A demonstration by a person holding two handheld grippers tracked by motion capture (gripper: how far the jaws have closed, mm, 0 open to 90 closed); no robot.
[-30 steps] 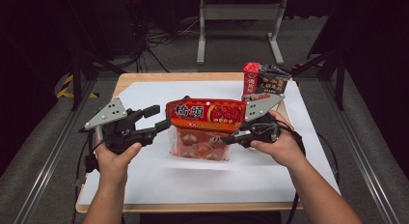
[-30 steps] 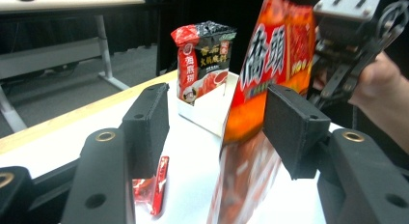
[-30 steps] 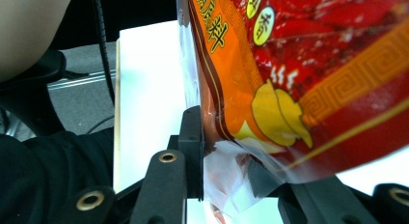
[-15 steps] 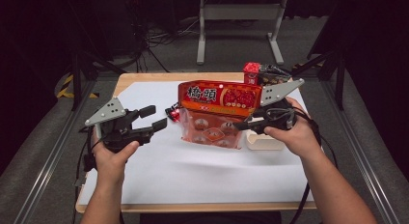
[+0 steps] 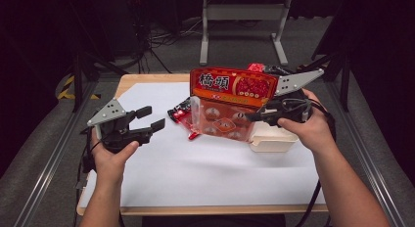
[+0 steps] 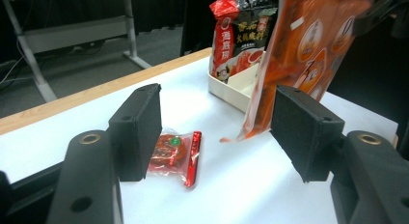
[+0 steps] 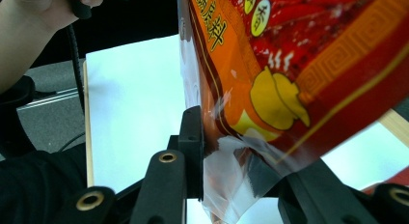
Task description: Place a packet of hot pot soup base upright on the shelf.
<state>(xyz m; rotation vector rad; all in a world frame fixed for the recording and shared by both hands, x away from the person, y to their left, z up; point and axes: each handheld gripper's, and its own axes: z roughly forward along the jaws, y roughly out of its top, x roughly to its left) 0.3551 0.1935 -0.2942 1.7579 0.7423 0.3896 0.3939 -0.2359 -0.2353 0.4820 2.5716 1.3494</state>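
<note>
Over the tabletop's far right side, the right gripper (image 5: 254, 117) is clamped on the big red snack bag (image 5: 230, 102), lifted above the cream tray (image 5: 274, 139); left gripper (image 5: 149, 118) sits released, empty, near the left edge.

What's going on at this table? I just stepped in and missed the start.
A person works with a gripper in each hand. The right gripper is clamped on a large orange-red snack bag, holding it in the air beside a white tray. The left gripper is open and empty. A small red packet lies on the white table sheet.
</note>
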